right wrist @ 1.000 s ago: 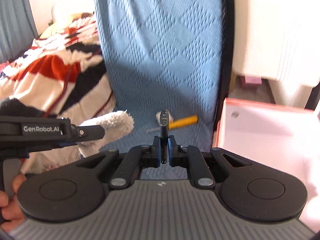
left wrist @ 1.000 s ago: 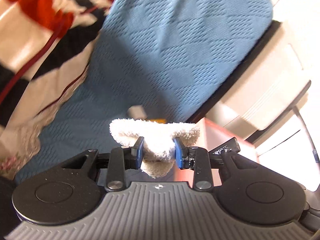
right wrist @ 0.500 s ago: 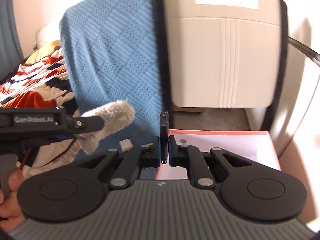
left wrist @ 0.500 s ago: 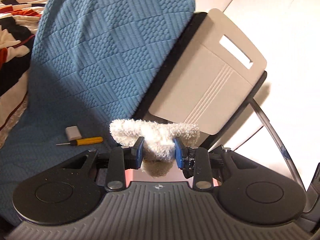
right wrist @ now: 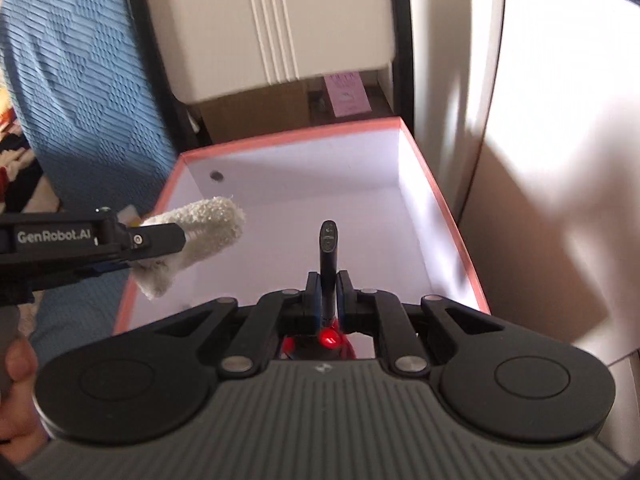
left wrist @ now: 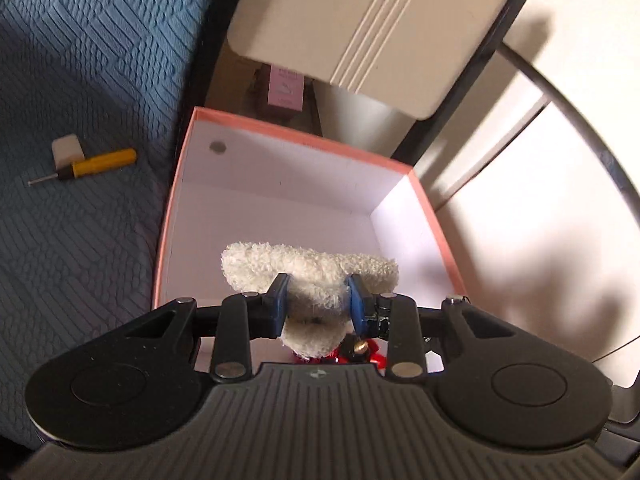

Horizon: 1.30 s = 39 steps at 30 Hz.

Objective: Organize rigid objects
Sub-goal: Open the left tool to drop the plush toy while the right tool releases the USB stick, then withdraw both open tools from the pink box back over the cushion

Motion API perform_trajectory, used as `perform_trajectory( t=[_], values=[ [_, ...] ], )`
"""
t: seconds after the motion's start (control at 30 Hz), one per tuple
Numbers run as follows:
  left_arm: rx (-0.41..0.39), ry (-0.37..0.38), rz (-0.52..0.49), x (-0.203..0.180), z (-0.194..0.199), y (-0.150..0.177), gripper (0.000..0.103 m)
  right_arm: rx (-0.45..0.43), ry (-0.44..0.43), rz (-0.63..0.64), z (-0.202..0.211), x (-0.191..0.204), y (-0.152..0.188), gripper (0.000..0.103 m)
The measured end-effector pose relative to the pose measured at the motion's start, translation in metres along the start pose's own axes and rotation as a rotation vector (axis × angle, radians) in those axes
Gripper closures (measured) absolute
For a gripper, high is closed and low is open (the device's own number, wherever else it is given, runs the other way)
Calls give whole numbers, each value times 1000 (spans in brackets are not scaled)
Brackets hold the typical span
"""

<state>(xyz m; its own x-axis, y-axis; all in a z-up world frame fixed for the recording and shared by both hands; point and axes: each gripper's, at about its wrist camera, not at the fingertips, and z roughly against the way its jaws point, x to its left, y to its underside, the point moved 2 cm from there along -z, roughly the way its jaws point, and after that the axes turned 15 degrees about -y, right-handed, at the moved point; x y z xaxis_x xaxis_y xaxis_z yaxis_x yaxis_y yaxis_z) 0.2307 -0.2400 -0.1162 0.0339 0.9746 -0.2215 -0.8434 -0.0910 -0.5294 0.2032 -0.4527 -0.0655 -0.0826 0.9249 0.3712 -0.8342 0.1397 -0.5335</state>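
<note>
My left gripper (left wrist: 318, 294) is shut on a fluffy white plush object (left wrist: 310, 270) and holds it above the open pink box (left wrist: 300, 136). It also shows in the right wrist view (right wrist: 200, 226), over the box's left edge. My right gripper (right wrist: 328, 294) is shut on a slim black remote-like stick (right wrist: 329, 248), held upright above the same pink box (right wrist: 304, 132). A yellow-handled screwdriver (left wrist: 96, 164) and a small white block (left wrist: 67, 151) lie on the blue quilt (left wrist: 80, 60) left of the box. Something red (left wrist: 356, 354) lies in the box, mostly hidden.
A beige chair back (left wrist: 380, 28) stands behind the box. A small pink carton (left wrist: 285, 87) sits under it on the floor. A pale wall or cabinet (right wrist: 560, 120) closes the right side. A patterned blanket (right wrist: 10, 152) lies at far left.
Both grippers have moved right and tipped down, from over the blue quilt to above the pink box. Each keeps its object.
</note>
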Motion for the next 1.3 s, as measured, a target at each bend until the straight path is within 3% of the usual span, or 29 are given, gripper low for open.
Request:
perform_trajectory(
  t=[0.17,0.4,0.43,0.53,0.8,0.9,1.17,1.3],
  values=[
    [91,-68,-54,3,-28,18,67,95,20,-114,-21,-38,29,92],
    [128,-59,-39,12,-35,19,67,144,-9,-136,-35,-42,42,91],
    [128,-58,-38,11,-33,17,64,144,-21,-148,-35,-42,41,91],
    [145,-54,-36,10,-28,13,43,132,-60,-191,-30,-42,33,89],
    [56,-46,-86,17,20,-8,43,77,-57,-191,-4,-26,13,88],
    [-6,-69,-124,21,49,-16,43,31,-62,-157,13,-8,1,88],
    [-160,-29,-155,48,122,-30,41,-106,-112,-74,61,53,-21,88],
    [-163,-45,-122,72,135,-27,41,-126,-130,-29,70,79,-22,88]
  ],
)
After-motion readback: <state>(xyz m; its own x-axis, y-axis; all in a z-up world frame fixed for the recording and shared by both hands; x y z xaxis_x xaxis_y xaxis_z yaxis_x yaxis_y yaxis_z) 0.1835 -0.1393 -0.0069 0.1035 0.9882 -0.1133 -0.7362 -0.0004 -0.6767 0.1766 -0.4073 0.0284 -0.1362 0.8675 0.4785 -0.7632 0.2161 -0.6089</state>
